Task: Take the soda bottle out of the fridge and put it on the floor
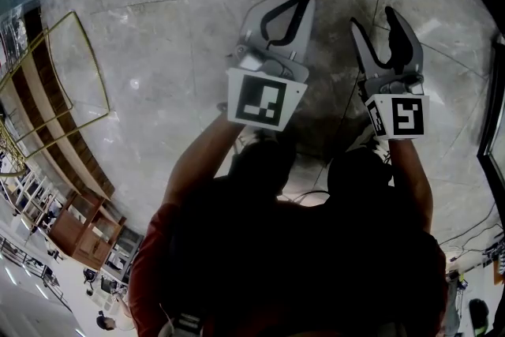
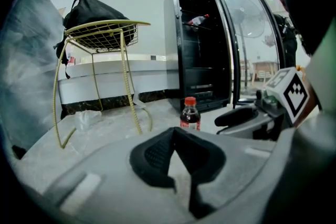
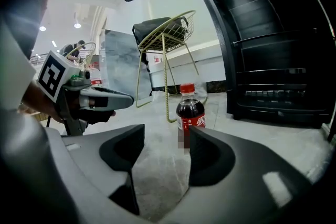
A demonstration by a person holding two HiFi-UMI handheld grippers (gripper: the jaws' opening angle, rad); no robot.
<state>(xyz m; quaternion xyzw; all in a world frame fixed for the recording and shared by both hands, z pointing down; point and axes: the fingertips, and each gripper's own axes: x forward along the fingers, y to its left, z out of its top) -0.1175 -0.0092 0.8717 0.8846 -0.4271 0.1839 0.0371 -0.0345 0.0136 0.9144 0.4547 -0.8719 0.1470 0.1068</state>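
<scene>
Grey marble floor before an open black fridge. 1 soda bottle, red-capped and dark-filled, stands upright on the floor outside the fridge, just ahead of the right tongs, which stand partly apart on nothing. Left tongs are closed and empty. 1 further bottle sits on an upper fridge shelf, its label too small to read. In both gripper views the tongs hide the soda bottle's base.

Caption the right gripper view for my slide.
Red-capped dark plastic soda bottle upright on grey marble floor, beyond open jaws of the right gripper, black fridge open alongside.
</scene>
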